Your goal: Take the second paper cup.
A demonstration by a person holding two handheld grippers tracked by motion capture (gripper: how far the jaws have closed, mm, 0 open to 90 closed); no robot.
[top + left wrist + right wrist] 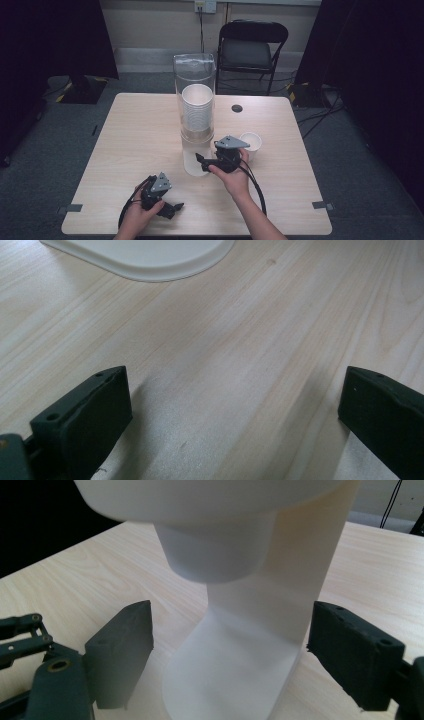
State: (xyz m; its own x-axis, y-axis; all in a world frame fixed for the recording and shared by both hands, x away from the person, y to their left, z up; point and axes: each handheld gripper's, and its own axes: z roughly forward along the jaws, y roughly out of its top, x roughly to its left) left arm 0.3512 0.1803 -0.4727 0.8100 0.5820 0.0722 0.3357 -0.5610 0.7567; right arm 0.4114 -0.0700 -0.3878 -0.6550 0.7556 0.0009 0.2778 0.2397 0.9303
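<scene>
Grey carpet, folding chair (pixel 253 47) at 12 o'clock behind light wood table (pixel 135 145). Cup dispenser (pixel 195 110) stands mid-table, long axis vertical, a cup bottom (pixel 215 555) pointing down. Right gripper (pixel 201 161) at its base, jaws apart, empty. Left gripper (pixel 176 206) at 7 o'clock, wide open, empty. Loose paper cup (pixel 250 143) at 3 o'clock.

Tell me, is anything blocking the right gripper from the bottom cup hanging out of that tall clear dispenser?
Nothing visible does. The right gripper has open jaws facing the white paper cup that hangs from the clear cylindrical cup dispenser, with bare space between; the dispenser's white stand rises behind the cup.
</scene>
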